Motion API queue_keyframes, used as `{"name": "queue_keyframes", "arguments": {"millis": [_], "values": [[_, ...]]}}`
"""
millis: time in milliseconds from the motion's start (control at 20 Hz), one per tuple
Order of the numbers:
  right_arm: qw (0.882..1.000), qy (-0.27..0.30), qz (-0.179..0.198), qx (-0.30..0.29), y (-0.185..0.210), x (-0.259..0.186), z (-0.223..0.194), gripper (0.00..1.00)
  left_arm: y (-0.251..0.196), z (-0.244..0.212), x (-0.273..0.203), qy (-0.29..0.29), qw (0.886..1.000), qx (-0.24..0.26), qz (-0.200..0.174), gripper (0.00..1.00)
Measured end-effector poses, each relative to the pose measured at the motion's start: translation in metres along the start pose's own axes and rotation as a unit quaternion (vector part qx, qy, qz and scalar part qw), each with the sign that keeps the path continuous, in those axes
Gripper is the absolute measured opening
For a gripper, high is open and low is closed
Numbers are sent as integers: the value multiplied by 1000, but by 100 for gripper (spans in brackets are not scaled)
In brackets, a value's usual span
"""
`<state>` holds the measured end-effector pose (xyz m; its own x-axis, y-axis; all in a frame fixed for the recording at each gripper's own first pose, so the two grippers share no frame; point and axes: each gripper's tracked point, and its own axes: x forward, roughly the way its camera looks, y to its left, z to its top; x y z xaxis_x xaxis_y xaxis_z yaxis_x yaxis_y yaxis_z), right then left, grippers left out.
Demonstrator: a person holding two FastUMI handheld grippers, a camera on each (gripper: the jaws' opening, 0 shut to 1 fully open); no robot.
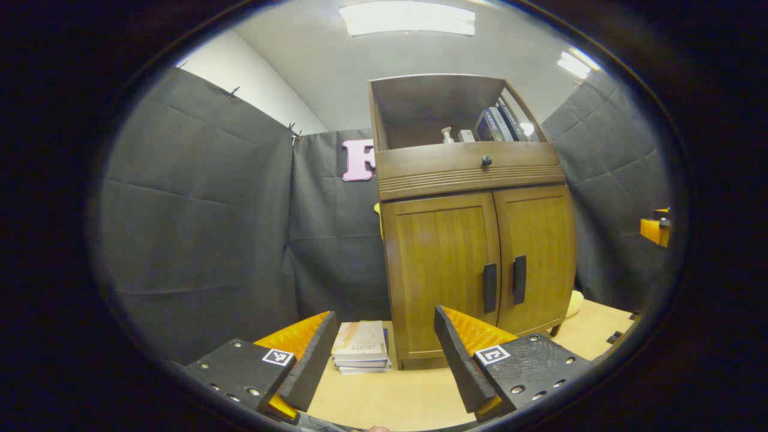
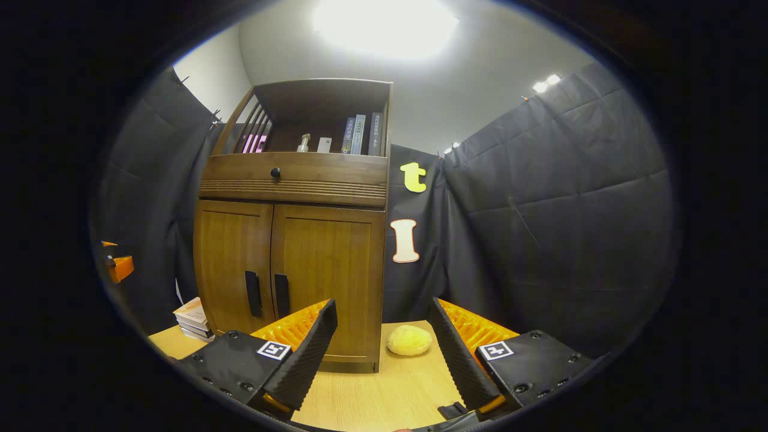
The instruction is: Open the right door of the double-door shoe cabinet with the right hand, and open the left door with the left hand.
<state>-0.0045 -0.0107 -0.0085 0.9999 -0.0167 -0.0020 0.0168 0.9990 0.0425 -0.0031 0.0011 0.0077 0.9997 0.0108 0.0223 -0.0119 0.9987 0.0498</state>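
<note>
A brown wooden shoe cabinet [image 1: 474, 240] [image 2: 294, 240] stands on a light wooden table, both doors closed. Its left door [image 1: 444, 270] [image 2: 234, 264] and right door [image 1: 537, 258] [image 2: 330, 270] each carry a dark vertical handle [image 1: 489, 288] [image 1: 519, 279] [image 2: 252, 293] [image 2: 281, 295] near the centre seam. My left gripper [image 1: 384, 351] is open, short of the cabinet and to the left of its front. My right gripper [image 2: 384, 348] is open too, off the cabinet's right corner. Nothing lies between either pair of fingers.
A stack of books [image 1: 362, 347] [image 2: 193, 318] lies left of the cabinet. A yellow fluffy ball [image 2: 409, 339] sits by its right side. Above the doors are a drawer with a knob [image 1: 486, 161] and a shelf with books. The other gripper [image 1: 655, 228] [image 2: 119, 264] shows at the edge.
</note>
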Motion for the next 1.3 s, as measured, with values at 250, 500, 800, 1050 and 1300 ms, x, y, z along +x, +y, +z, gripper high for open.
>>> {"name": "queue_keyframes", "arguments": {"millis": [250, 500, 800, 1050, 1300], "values": [[1000, -4, 10, -1, 5, 10, 2, 98, 1, 0, 0, -7, 1000, 3, 4, 94], [1000, -4, 15, 1, 11, 25, 1, 96, 0, 4, 1, -23, 1000, 8, 8, 94], [999, -12, 44, 20, 39, 61, 7, 98, 1, 5, 3, -35, 999, 14, 9, 94], [997, -33, 69, 33, 69, 96, 19, 98, 7, 3, 6, -35, 999, 13, 34, 94], [995, -35, 90, 40, 96, 124, 18, 97, 14, 0, 11, -25, 996, 18, 79, 94]]}}
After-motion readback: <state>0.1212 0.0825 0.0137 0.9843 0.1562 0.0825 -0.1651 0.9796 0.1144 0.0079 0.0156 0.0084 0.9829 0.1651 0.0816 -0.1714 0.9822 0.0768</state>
